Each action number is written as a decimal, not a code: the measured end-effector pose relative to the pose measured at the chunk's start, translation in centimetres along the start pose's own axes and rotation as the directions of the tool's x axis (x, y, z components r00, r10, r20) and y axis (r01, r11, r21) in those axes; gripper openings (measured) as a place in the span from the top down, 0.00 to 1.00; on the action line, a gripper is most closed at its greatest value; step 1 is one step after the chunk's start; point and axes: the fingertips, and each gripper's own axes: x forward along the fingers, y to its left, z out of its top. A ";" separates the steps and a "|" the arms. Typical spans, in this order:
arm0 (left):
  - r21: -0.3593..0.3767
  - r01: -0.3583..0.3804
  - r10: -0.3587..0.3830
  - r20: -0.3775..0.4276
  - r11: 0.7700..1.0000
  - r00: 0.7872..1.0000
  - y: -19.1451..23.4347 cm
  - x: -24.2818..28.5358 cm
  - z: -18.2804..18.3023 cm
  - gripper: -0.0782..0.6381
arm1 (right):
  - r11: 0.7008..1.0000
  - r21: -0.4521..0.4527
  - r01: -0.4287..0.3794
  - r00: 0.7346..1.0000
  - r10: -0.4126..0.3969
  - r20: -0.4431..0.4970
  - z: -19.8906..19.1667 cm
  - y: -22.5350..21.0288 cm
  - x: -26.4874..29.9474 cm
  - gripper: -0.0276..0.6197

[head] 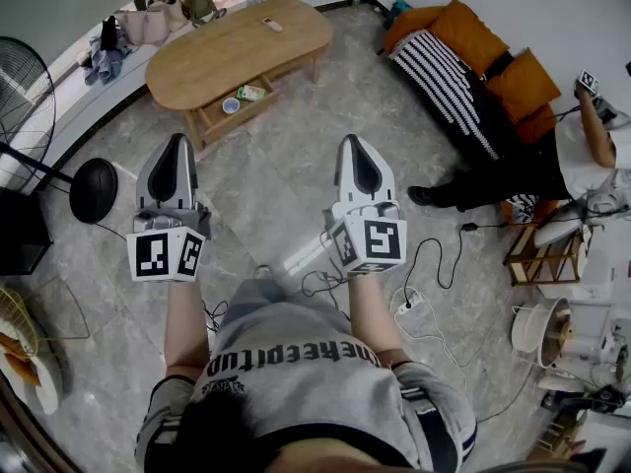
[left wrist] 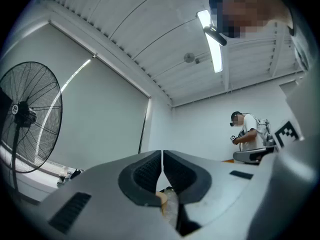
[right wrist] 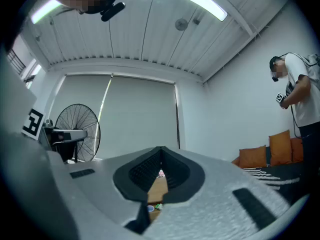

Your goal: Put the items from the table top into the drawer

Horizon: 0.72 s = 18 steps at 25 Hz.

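Note:
An oval wooden table [head: 237, 42] stands far ahead of me on the marble floor. One small pale item [head: 271, 25] lies on its top. Its drawer [head: 219, 118] is pulled open and holds a little blue cup [head: 231, 105] and a green packet [head: 250, 93]. My left gripper [head: 177, 140] and right gripper [head: 352, 142] are held side by side in front of my body, well short of the table. Both are shut with nothing between their jaws. In the right gripper view the table [right wrist: 159, 188] and drawer [right wrist: 152, 210] peek through below the shut right gripper [right wrist: 160, 155]. The left gripper [left wrist: 162, 158] is likewise shut.
A sofa [head: 473, 57] with orange cushions and a striped blanket stands at the right, with a person [head: 582, 151] beside it. Cables and a power strip [head: 409, 304] lie on the floor near my feet. A standing fan [head: 25, 106] and its round base [head: 94, 190] are at the left. Bags [head: 168, 13] line the ledge behind the table.

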 end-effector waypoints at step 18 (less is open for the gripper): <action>0.005 0.021 -0.021 0.008 1.000 1.000 1.7 0.4 0.1 0.87 | 0.999 0.026 0.023 0.999 -0.023 0.034 0.2 0.9 1.1 0.95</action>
